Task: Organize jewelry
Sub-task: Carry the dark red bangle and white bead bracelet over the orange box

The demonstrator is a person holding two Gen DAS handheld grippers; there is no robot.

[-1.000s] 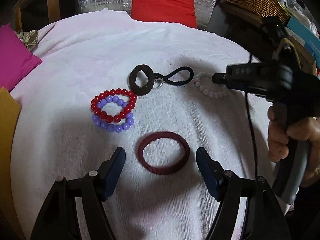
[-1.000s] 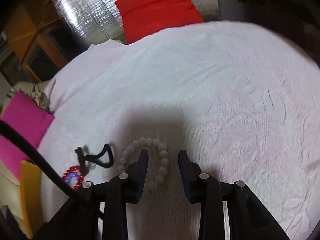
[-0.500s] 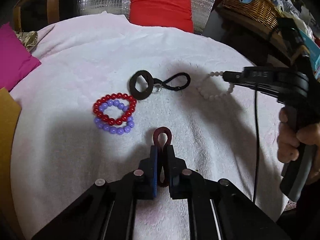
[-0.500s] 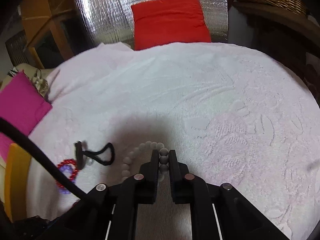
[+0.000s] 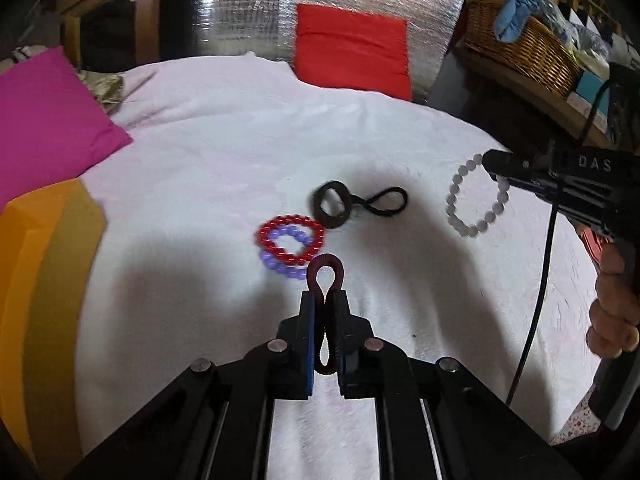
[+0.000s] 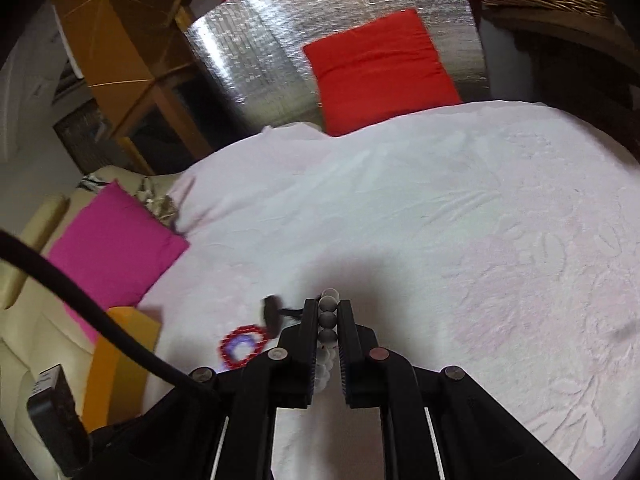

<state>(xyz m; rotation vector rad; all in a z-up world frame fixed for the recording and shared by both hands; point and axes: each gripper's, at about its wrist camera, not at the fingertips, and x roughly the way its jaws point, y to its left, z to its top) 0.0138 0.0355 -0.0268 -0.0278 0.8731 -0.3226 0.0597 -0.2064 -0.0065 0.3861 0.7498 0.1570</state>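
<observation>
My left gripper (image 5: 324, 296) is shut on a dark red band (image 5: 326, 270), squeezed into a loop and lifted above the white cloth (image 5: 224, 152). My right gripper (image 6: 328, 306) is shut on a white bead bracelet (image 6: 328, 318); it also shows in the left wrist view (image 5: 476, 204), hanging in the air from the right gripper (image 5: 490, 162). On the cloth lie a red bead bracelet (image 5: 292, 234) over a purple bead bracelet (image 5: 280, 266), a black ring band (image 5: 332, 204) and a black hair tie (image 5: 384, 202).
A magenta cushion (image 5: 44, 120) and an orange box (image 5: 40, 272) sit at the left. A red cushion (image 5: 352, 52) leans on a silver foil panel (image 5: 240, 8) at the back. A wicker basket (image 5: 520, 48) stands on a shelf at the right.
Both grippers shut on their pieces and then rose: the left lifted the dark red band off the cloth, the right lifted the white bead bracelet into the air.
</observation>
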